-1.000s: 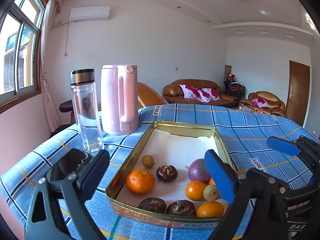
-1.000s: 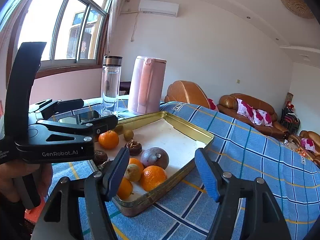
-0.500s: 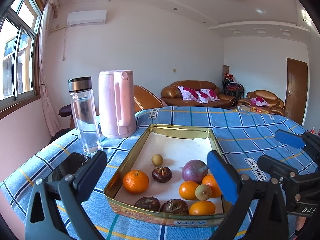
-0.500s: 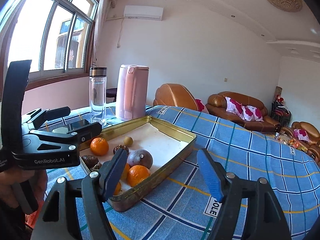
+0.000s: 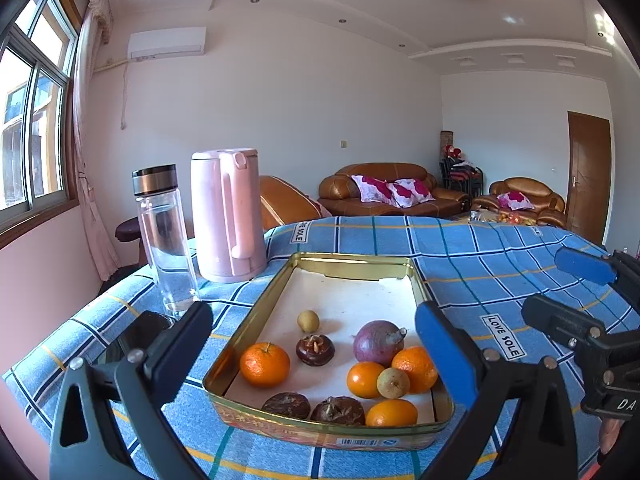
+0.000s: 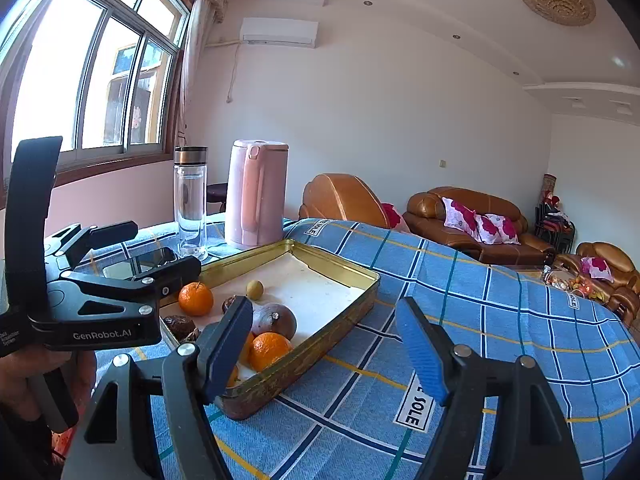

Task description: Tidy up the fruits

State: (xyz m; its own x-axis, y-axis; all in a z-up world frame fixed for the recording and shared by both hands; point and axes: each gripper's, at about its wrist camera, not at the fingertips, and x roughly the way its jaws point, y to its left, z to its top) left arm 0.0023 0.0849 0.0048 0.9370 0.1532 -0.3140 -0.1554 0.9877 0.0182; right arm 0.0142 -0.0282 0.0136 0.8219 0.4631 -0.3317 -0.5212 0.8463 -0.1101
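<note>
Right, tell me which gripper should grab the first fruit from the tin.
Left. The left gripper is open and lined up over the fruit in the gold tin, framing the lone orange. The right gripper, also open, points mostly past the tin's corner at bare tablecloth.

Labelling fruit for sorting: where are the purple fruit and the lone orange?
purple fruit (image 5: pixel 377 343), left wrist view, centre of its skin.
lone orange (image 5: pixel 265 364), left wrist view, middle of its peel.

Blue checked tablecloth (image 5: pixel 460 256), gold tin tray (image 5: pixel 256 320), glass bottle (image 5: pixel 168 248), pink kettle (image 5: pixel 226 216), phone (image 6: pixel 140 262)
</note>
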